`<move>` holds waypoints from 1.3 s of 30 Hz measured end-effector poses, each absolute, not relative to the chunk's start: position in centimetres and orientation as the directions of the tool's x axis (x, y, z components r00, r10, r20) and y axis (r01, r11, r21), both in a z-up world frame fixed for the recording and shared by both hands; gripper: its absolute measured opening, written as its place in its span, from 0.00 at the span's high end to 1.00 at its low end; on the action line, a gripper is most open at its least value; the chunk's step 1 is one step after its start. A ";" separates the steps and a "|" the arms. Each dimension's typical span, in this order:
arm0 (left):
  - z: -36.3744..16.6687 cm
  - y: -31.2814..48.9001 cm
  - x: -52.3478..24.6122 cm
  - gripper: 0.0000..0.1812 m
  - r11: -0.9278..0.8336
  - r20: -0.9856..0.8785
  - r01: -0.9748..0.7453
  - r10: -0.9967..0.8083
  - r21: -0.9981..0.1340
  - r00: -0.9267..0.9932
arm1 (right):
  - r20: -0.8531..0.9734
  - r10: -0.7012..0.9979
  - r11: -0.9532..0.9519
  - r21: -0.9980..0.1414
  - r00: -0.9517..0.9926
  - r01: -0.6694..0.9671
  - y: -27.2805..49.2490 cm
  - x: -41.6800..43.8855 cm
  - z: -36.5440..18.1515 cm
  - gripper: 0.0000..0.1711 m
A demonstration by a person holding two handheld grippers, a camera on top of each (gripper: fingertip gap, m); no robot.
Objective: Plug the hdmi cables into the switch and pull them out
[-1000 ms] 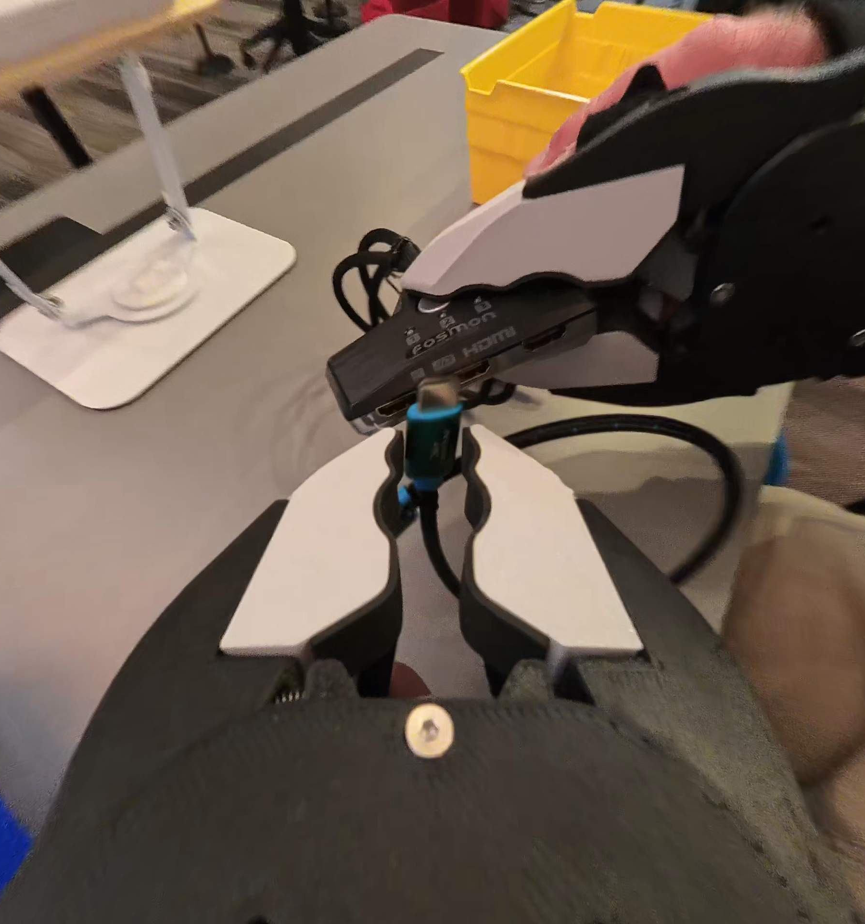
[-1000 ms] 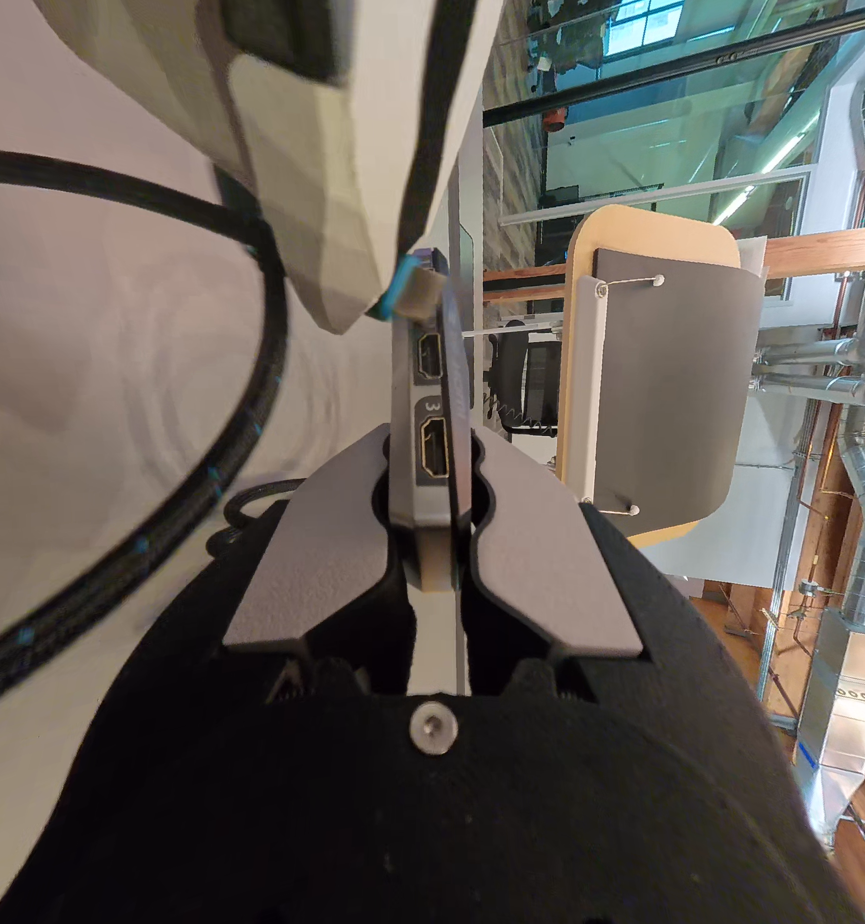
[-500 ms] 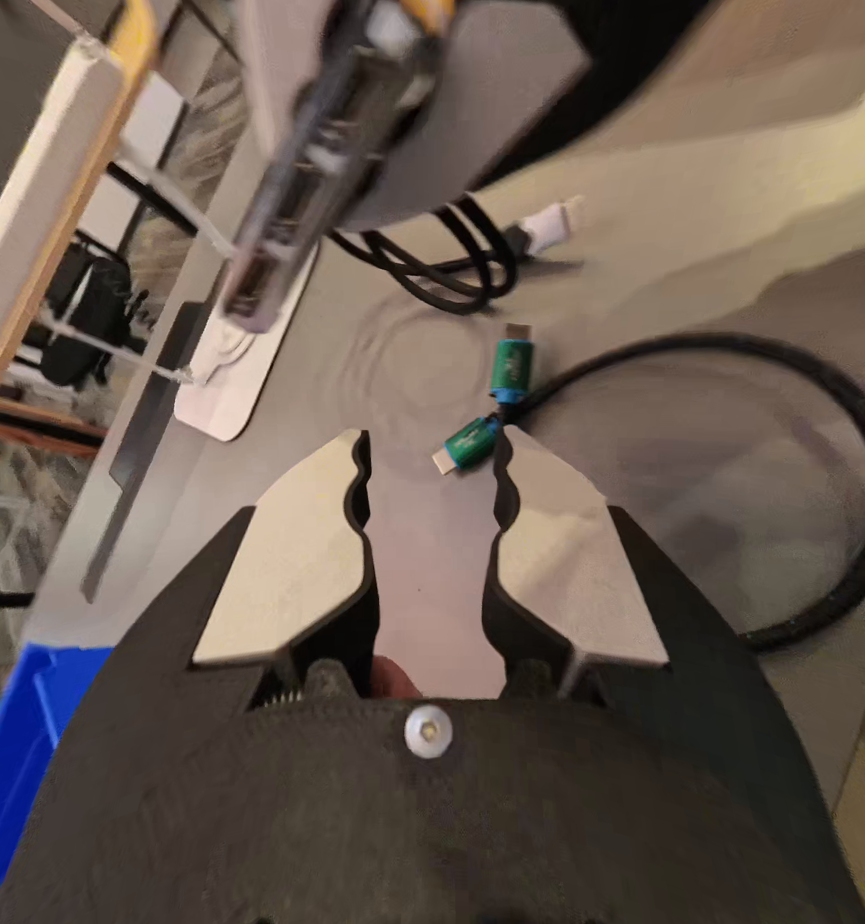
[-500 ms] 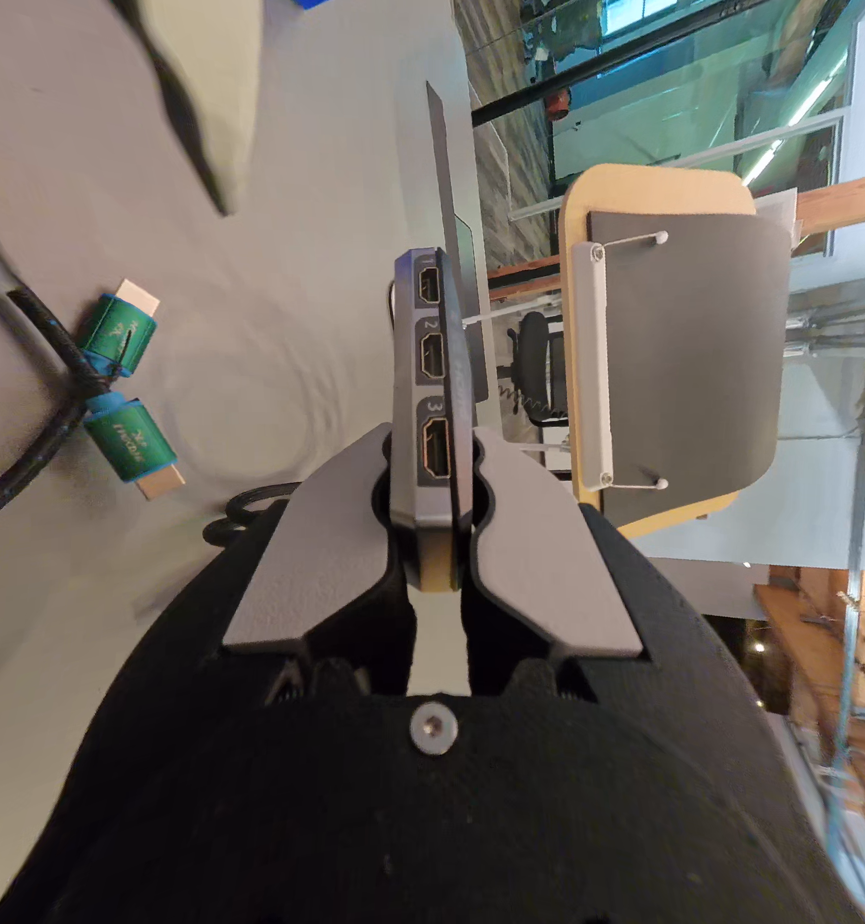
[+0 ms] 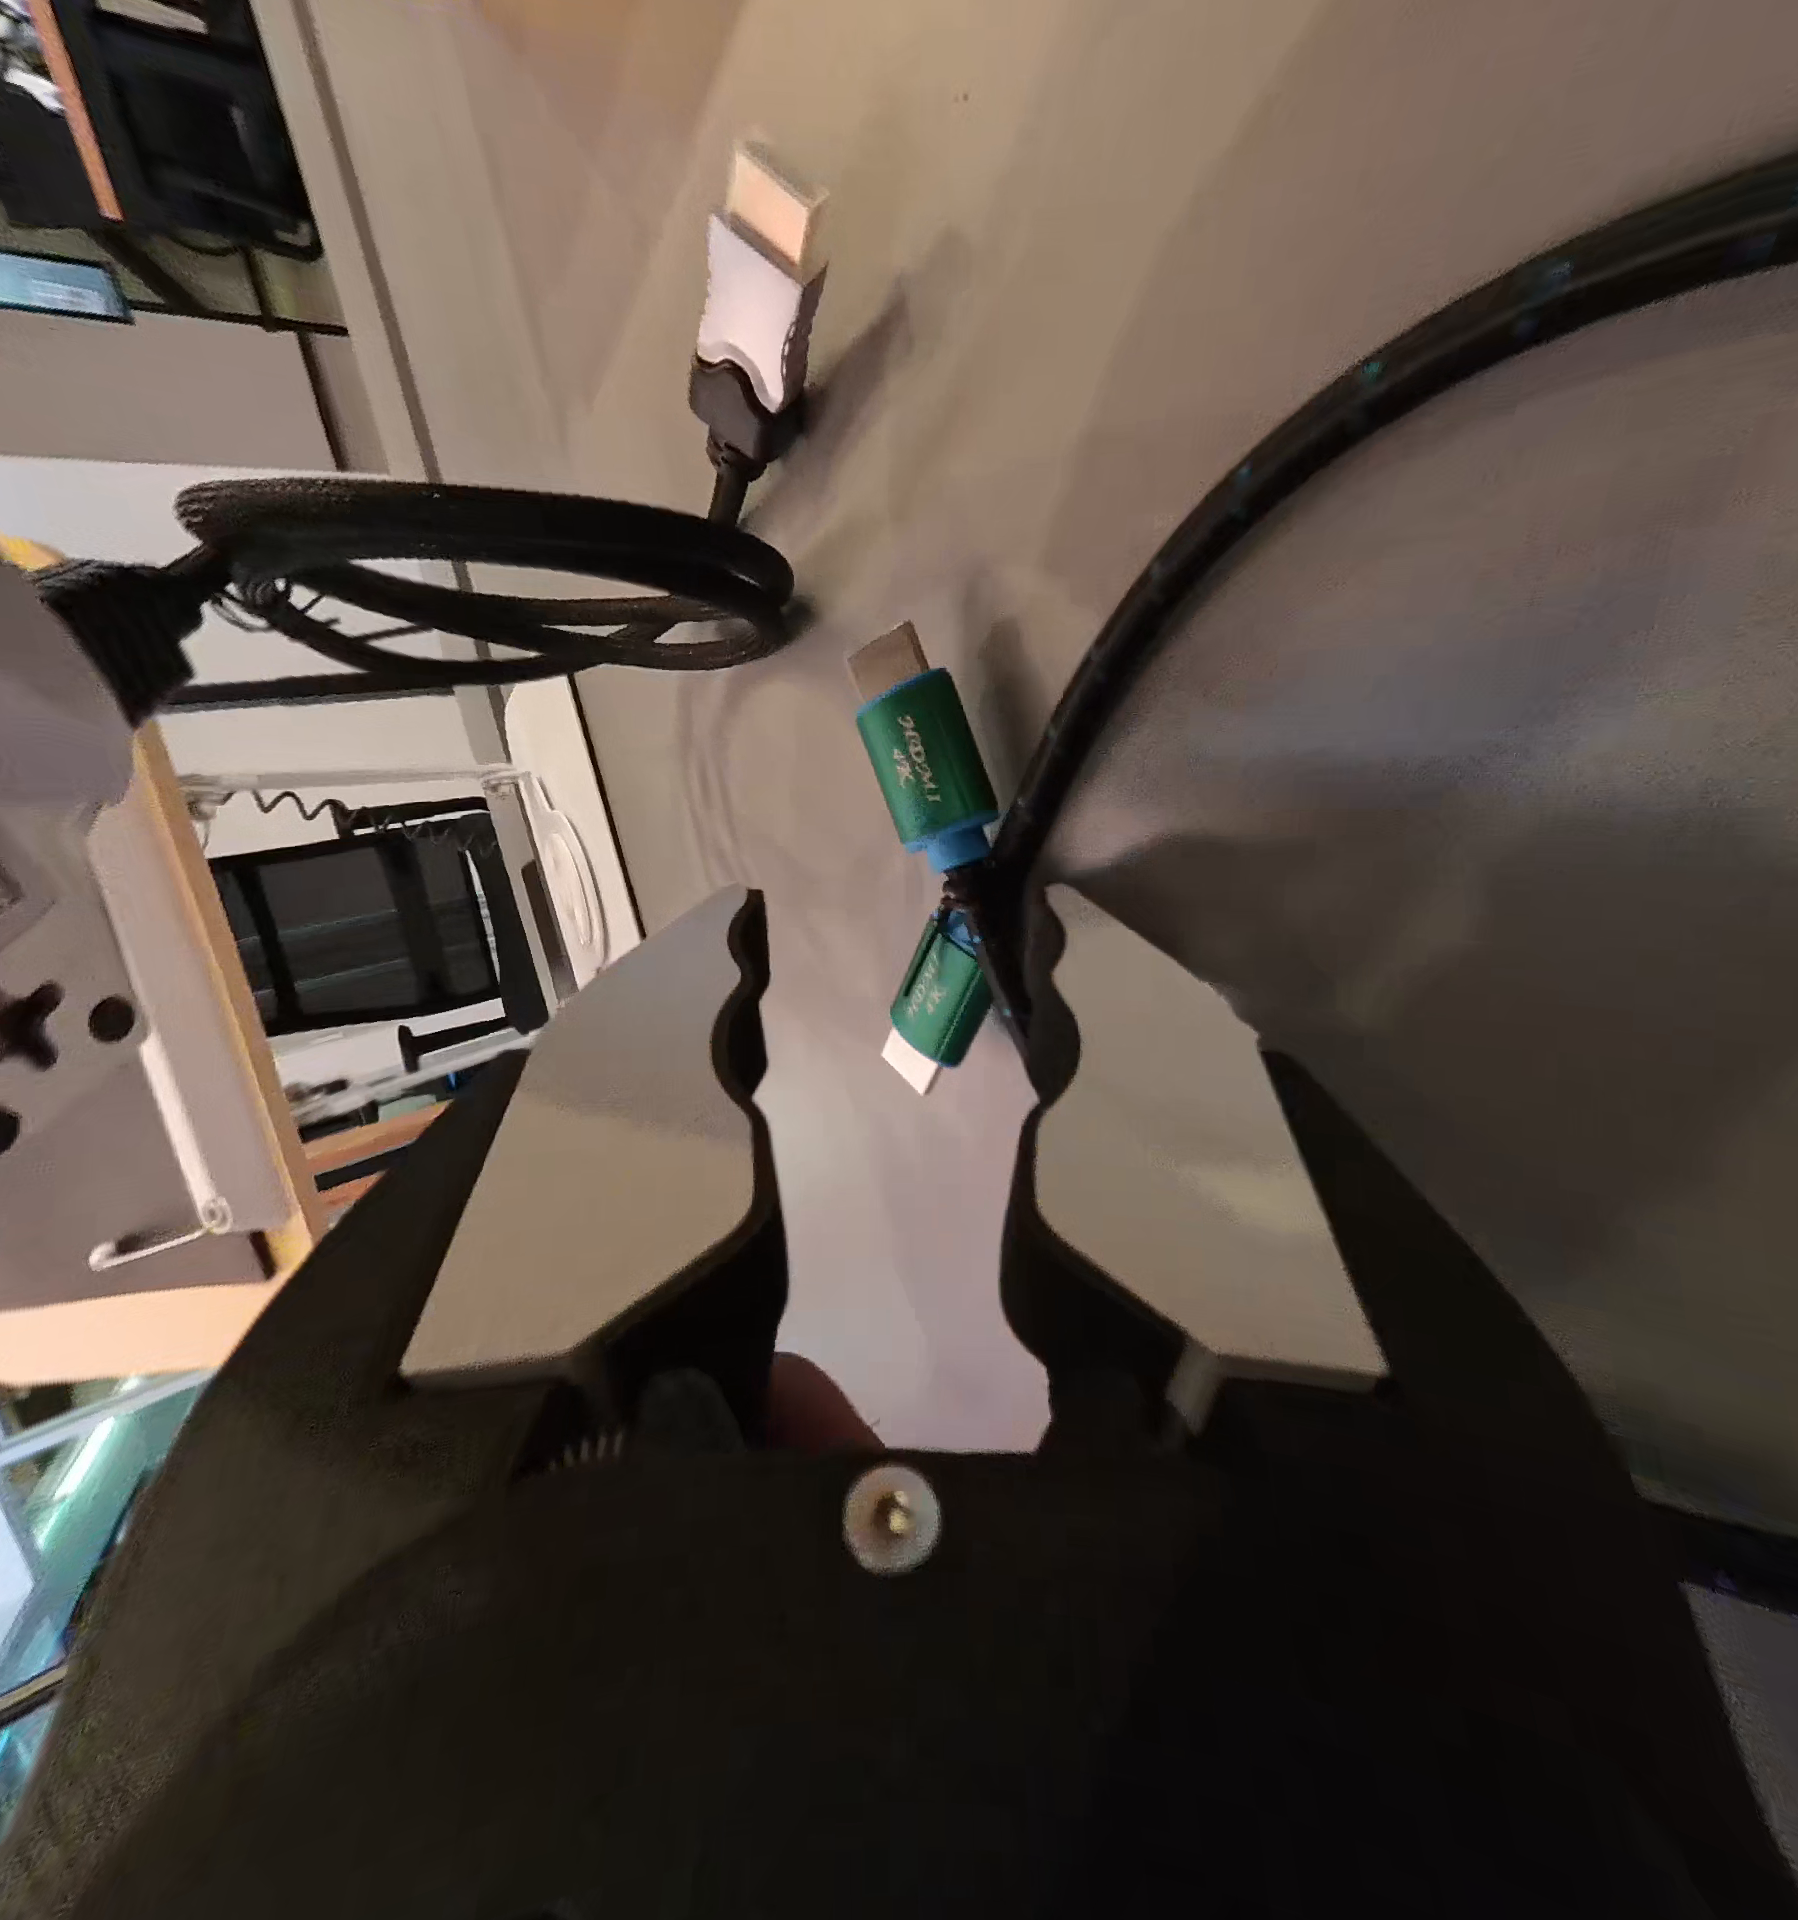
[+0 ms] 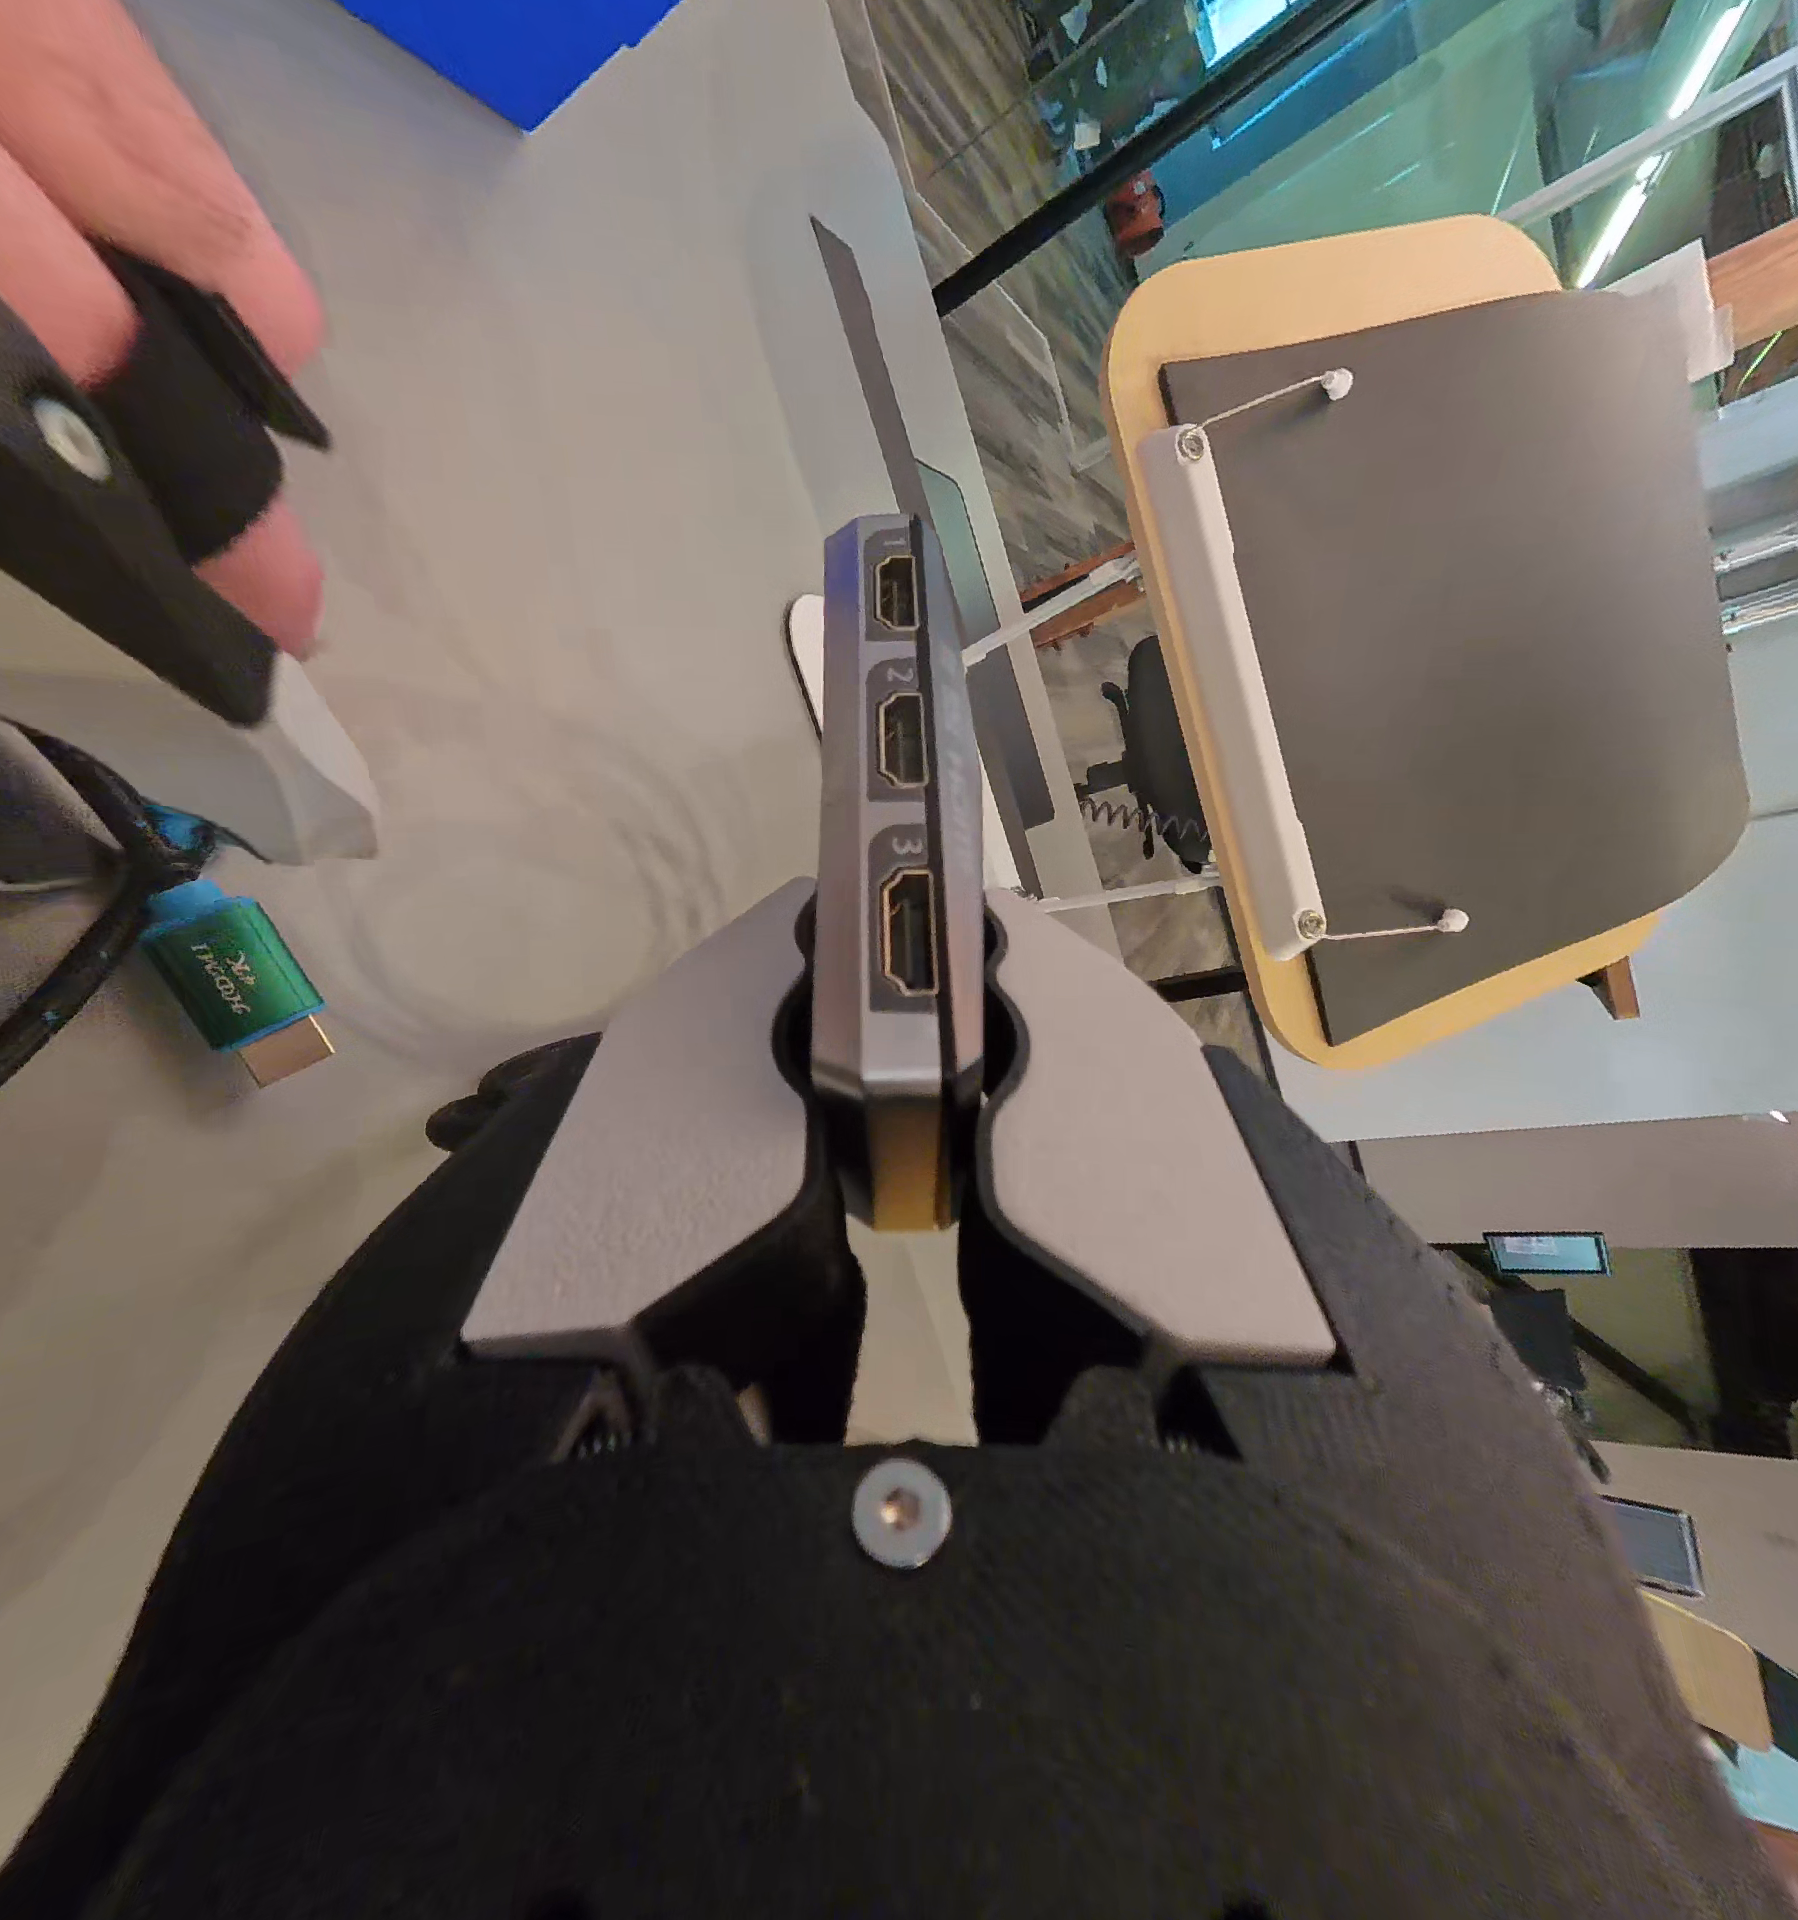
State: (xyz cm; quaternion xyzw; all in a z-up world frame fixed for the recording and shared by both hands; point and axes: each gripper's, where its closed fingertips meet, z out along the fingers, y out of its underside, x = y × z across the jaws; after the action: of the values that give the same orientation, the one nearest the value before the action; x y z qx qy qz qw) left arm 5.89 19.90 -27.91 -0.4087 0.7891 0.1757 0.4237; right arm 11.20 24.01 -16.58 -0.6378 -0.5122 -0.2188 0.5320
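My right gripper (image 6: 895, 904) is shut on the grey HDMI switch (image 6: 890, 790) and holds it edge-on above the table; its three ports are empty. My left gripper (image 5: 900, 914) is open and empty, low over the grey table (image 5: 1497, 831). Two green HDMI plugs lie there: one (image 5: 936, 1003) in line with the gap between my fingers, the other (image 5: 921, 758) just beyond it. Their black braided cable (image 5: 1186, 540) arcs off to the right. In the right wrist view one green plug (image 6: 235, 971) shows below the left gripper's finger (image 6: 313, 779).
A white HDMI plug (image 5: 760, 281) with its coiled black cable (image 5: 479, 592) lies farther along the table. A person's hand (image 6: 95, 208) holds the left gripper. A blue bin (image 6: 562, 52) sits at the table's far side. A dark board on a stand (image 6: 1446, 675) hangs beyond the table edge.
My left gripper has opened and let go of the green plug, which now lies on the table. It has turned down toward the table. The switch stays in my right gripper, apart from the plugs.
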 end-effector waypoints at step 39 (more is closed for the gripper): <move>-19.0 19.0 1.5 0.96 0.092 -0.215 -0.766 -0.975 -0.636 0.061 | 0.924 0.358 0.136 -0.192 0.132 0.972 24.1 9.3 -17.7 0.87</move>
State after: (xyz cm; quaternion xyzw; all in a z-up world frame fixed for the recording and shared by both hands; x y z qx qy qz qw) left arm 1.49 18.98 -19.03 -0.6538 0.6656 -0.1626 0.3210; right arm 9.30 24.07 -17.74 -0.5758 -0.5775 -0.3168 0.4844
